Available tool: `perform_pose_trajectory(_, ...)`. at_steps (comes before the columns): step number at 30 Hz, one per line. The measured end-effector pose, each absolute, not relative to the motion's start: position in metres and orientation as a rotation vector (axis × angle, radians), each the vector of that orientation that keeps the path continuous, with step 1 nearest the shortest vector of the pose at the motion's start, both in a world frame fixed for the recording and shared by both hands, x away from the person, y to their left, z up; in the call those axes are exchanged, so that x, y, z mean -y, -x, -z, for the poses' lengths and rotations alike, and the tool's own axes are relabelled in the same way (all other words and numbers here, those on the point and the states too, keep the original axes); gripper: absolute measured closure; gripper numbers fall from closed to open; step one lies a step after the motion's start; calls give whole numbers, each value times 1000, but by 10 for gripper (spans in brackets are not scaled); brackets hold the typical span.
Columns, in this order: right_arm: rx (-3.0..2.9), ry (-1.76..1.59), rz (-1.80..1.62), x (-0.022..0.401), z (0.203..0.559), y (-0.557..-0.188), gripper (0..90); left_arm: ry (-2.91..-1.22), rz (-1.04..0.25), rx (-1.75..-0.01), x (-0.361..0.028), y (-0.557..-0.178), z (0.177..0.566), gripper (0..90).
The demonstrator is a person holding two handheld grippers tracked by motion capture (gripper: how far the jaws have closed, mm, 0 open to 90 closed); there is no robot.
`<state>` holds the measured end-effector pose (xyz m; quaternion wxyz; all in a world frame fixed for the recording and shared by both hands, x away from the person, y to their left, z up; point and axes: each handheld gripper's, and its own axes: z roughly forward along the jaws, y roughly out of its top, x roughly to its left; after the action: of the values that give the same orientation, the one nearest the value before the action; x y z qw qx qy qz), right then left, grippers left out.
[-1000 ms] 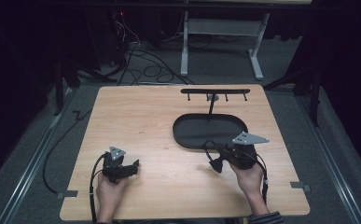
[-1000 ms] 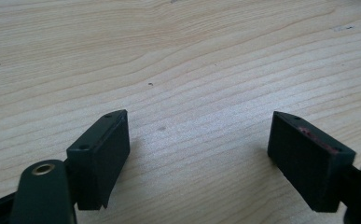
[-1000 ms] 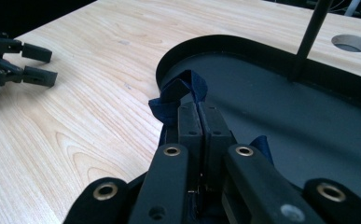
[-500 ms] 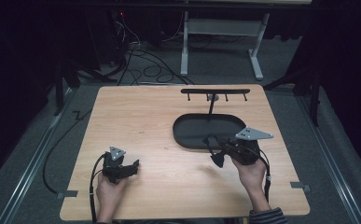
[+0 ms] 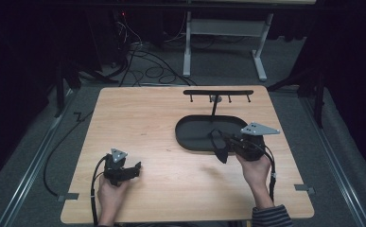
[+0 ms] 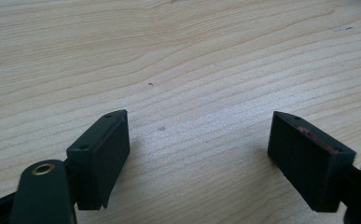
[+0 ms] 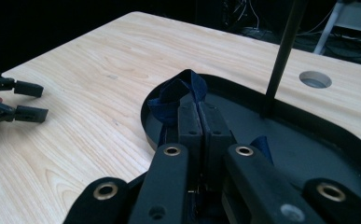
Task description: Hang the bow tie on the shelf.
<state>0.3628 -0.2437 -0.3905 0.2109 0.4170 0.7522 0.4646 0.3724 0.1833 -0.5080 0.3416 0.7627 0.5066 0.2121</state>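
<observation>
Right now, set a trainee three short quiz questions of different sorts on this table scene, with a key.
1. True or false: the right gripper has its fingers shut on a dark blue strap.
2. Which of these stands on the black oval tray? A) a bowl B) a hook rack on a thin post C) a box
3. Fill in: the left gripper is ____, with bare wooden table between its fingers.

Key: 1 true; 2 B; 3 open
</observation>
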Motion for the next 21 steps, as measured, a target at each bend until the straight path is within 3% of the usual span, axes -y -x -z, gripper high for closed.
perform_pose_trajectory(21,-2061,-1150,-1289,242,373,-378,900,-1983,-550,-1318,-183,-372,508,212)
